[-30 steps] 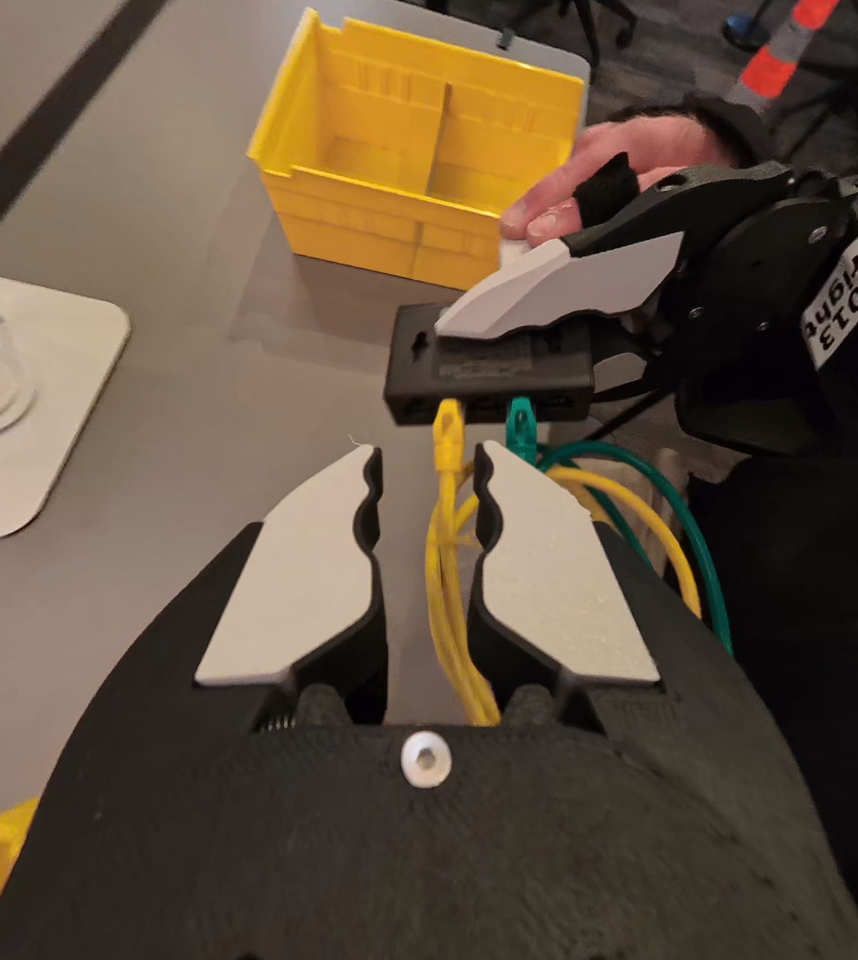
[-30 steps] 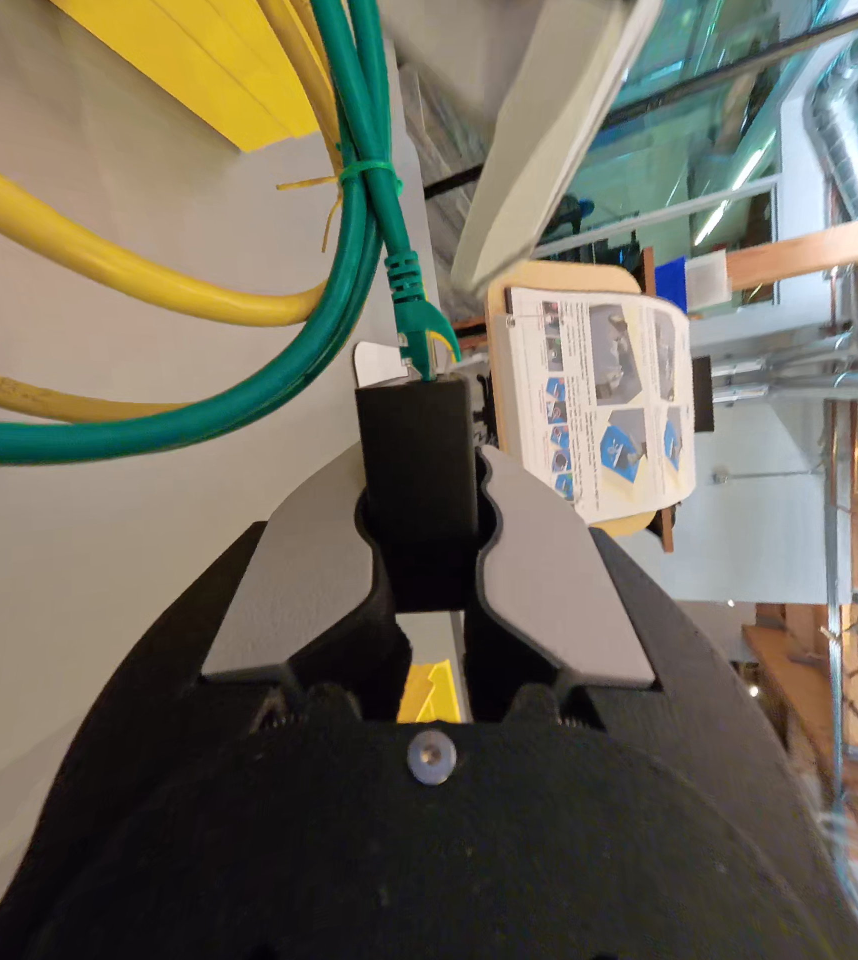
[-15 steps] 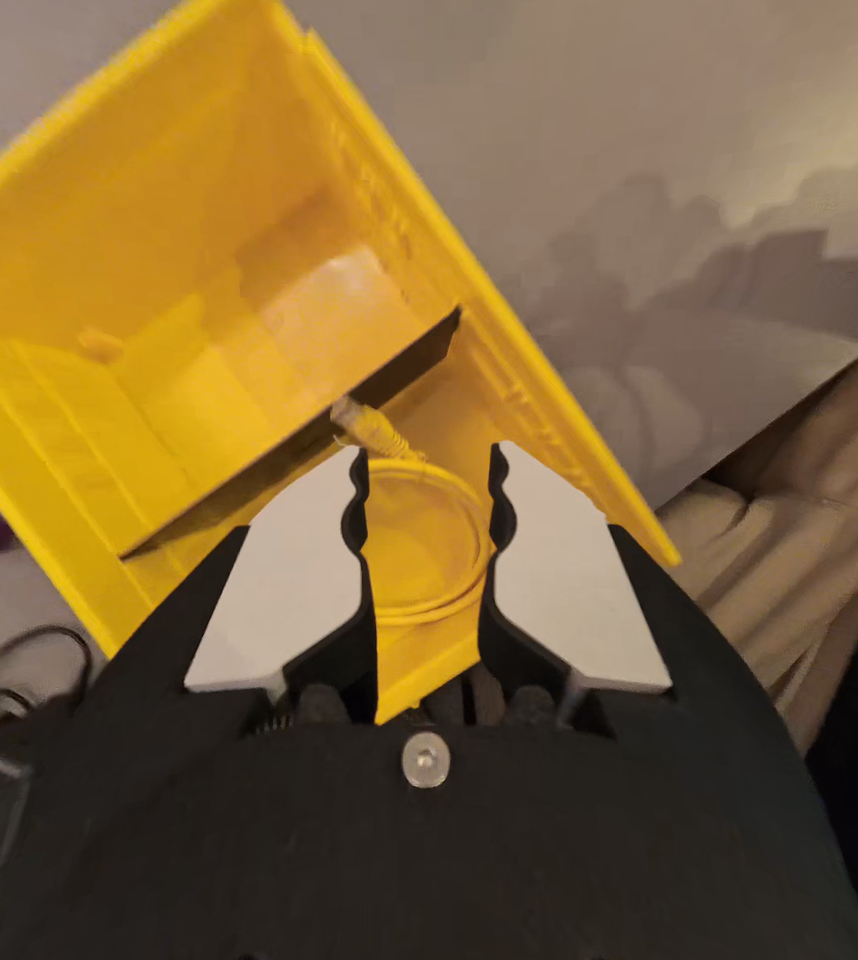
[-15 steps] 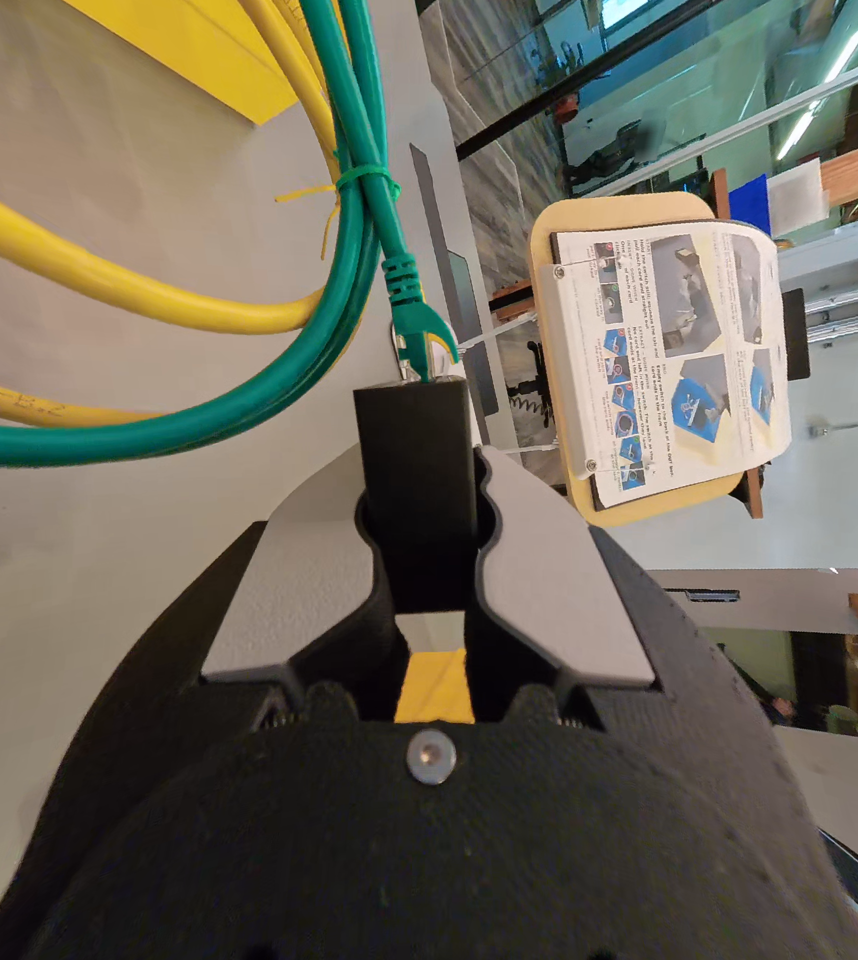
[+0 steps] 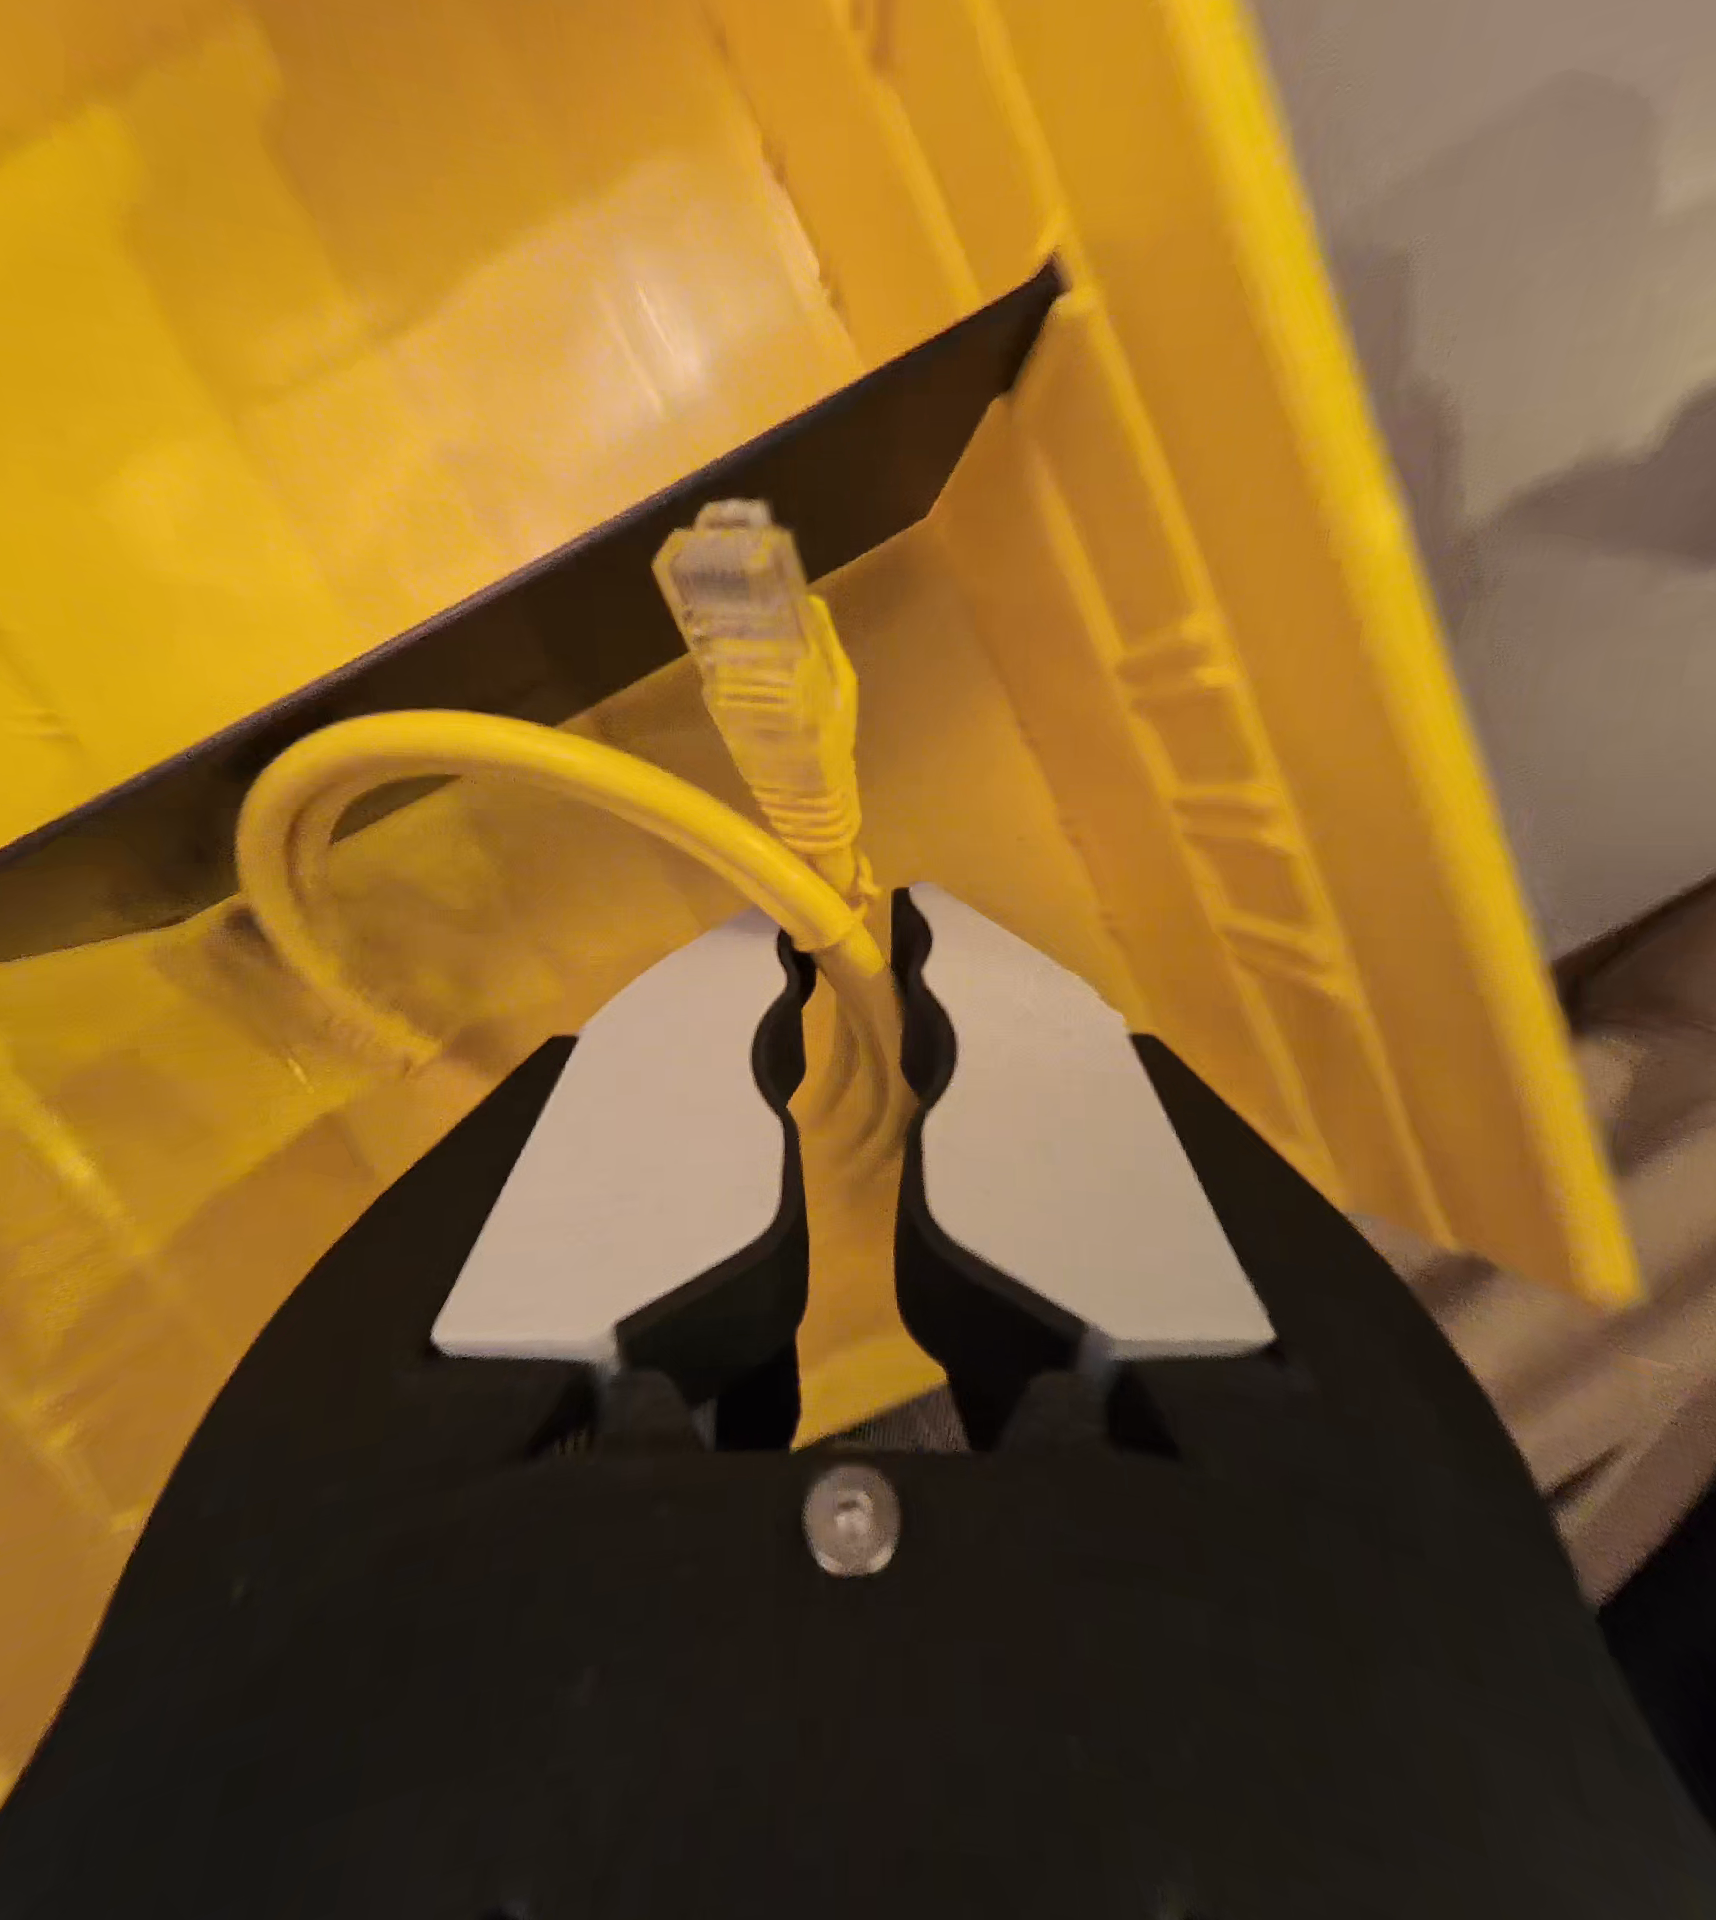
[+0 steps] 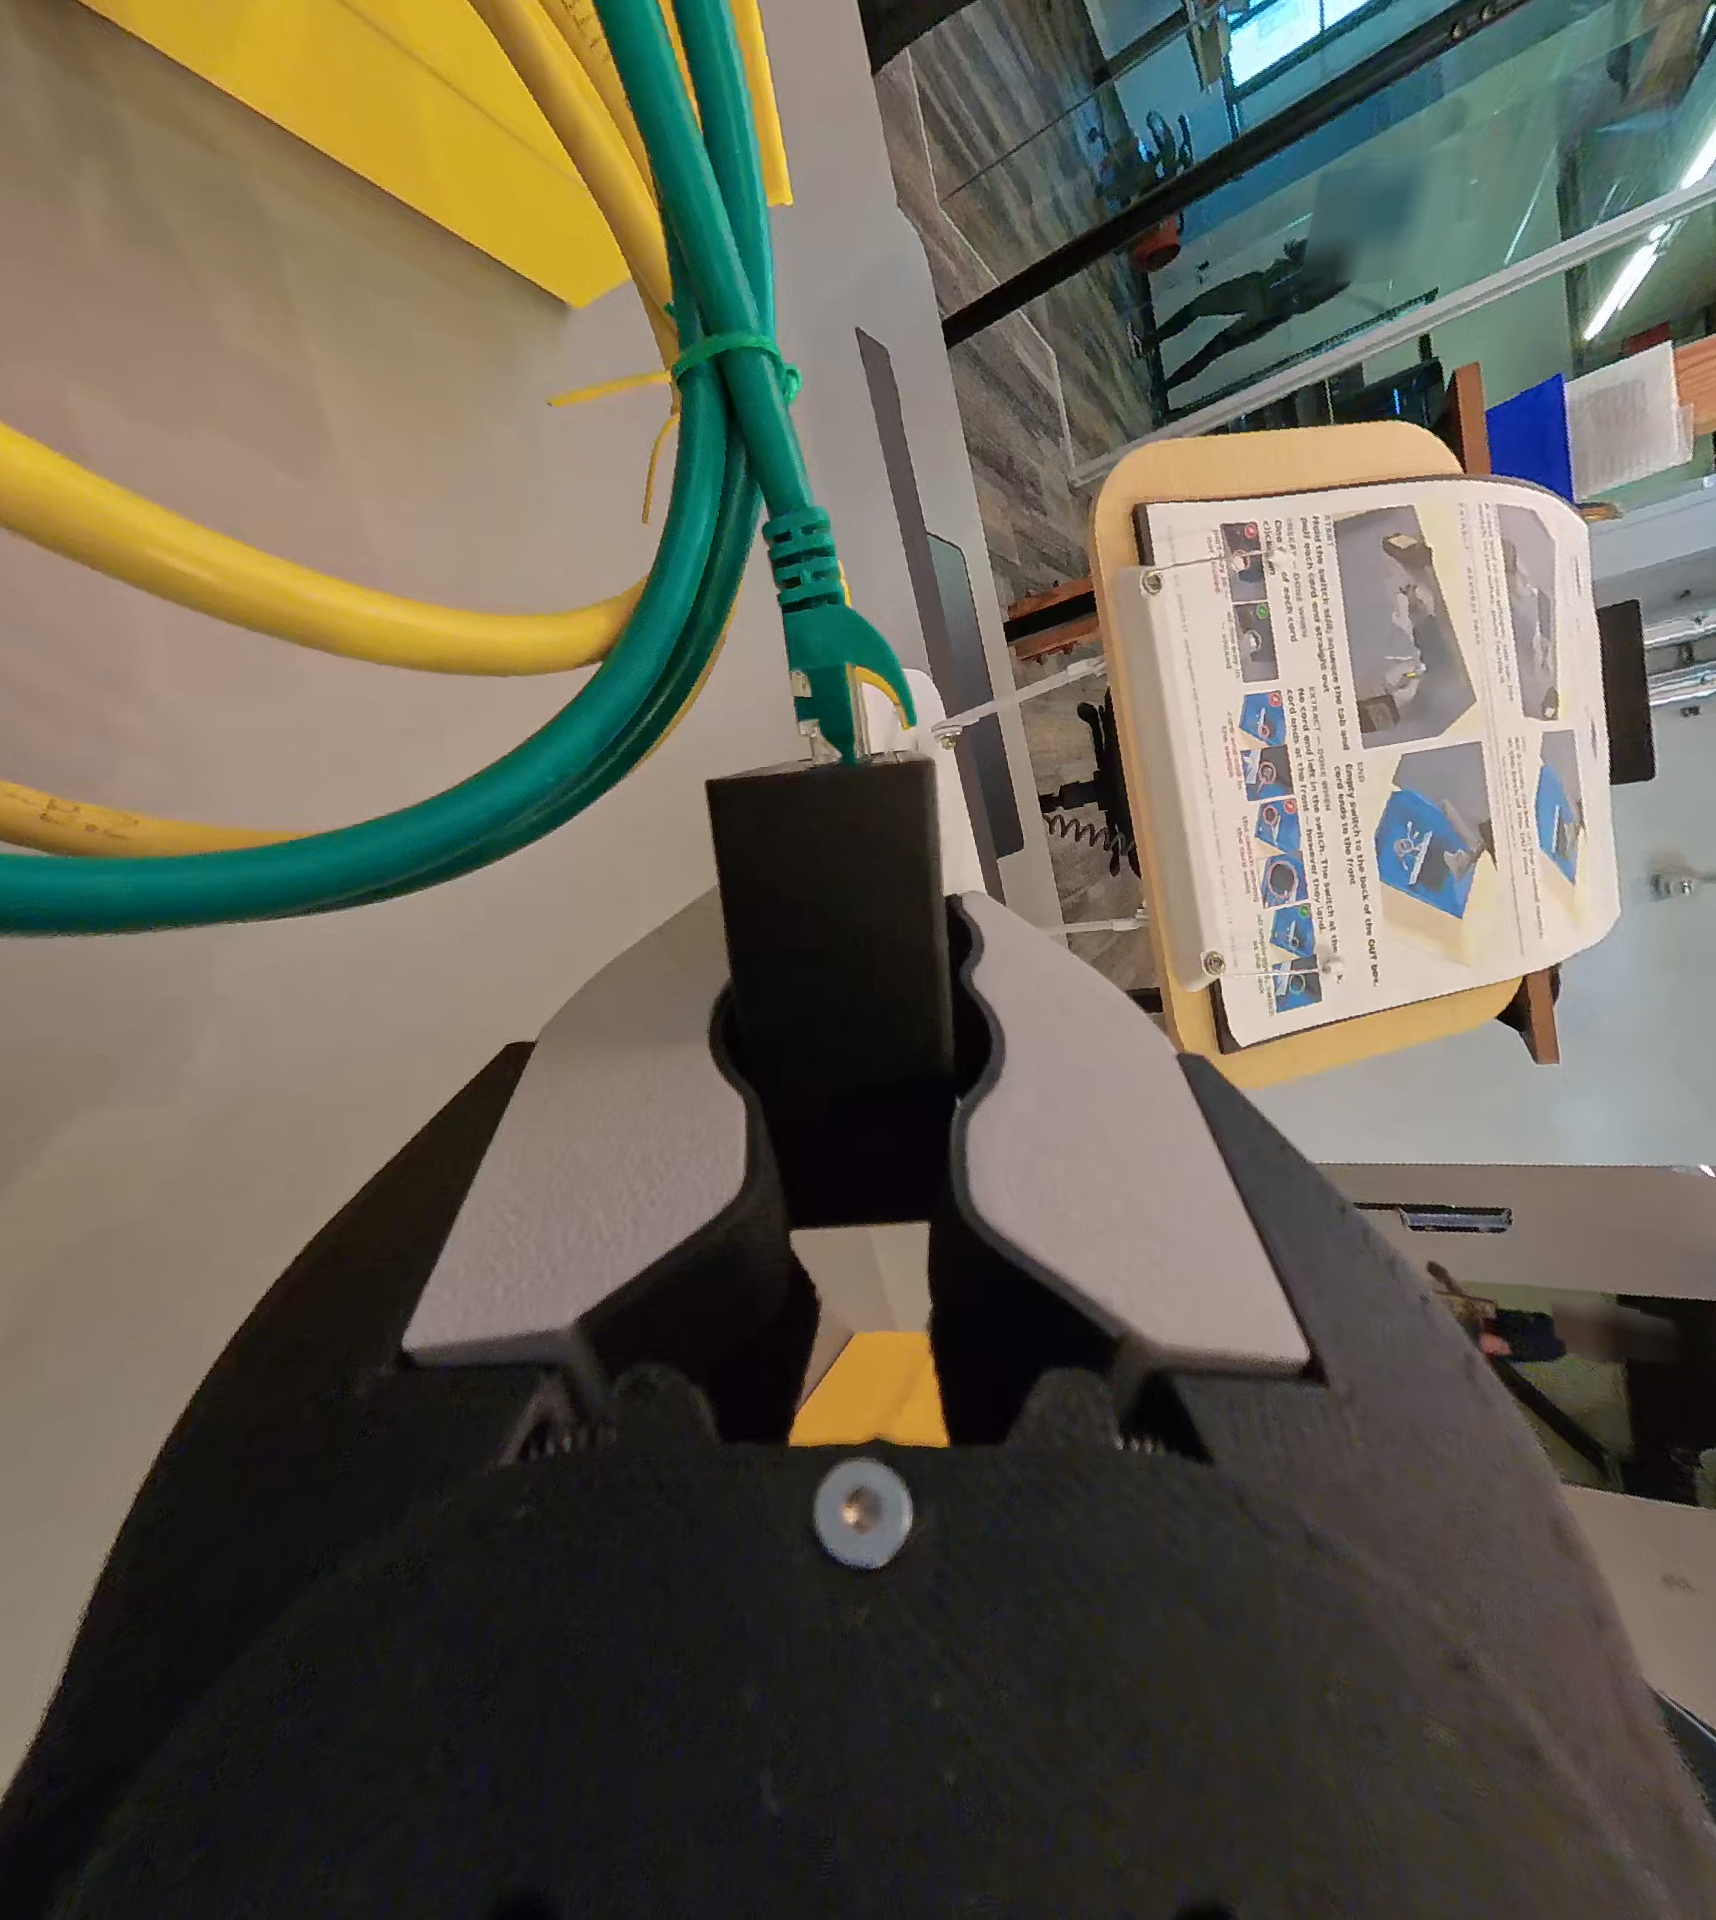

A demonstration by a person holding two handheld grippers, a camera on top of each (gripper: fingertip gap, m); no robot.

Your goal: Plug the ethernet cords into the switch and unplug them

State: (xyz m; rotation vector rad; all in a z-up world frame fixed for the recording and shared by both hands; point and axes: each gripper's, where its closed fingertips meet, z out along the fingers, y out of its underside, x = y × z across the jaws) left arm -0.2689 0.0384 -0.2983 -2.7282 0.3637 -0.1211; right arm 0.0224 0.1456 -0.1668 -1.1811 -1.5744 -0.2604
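Observation:
My left gripper is shut on a yellow ethernet cord, just behind its clear plug, which points up over a yellow bin. The cord loops to the left inside the bin. My right gripper is shut on the black switch and holds it on edge over the grey table. A green ethernet cord is plugged into the switch's far face by its green plug. Another yellow cord lies coiled with the green one on the table.
The yellow bin has a black divider and fills most of the left wrist view. In the right wrist view a yellow bin stands behind the cords and a wooden stand with an instruction sheet is beyond the table edge. The tips of one gripper are about 35 cm away from the tips of the other.
My left gripper has left the switch, swung to the yellow bin and closed on a yellow cord there, lifting its plug end. My right gripper has kept its hold on the switch.

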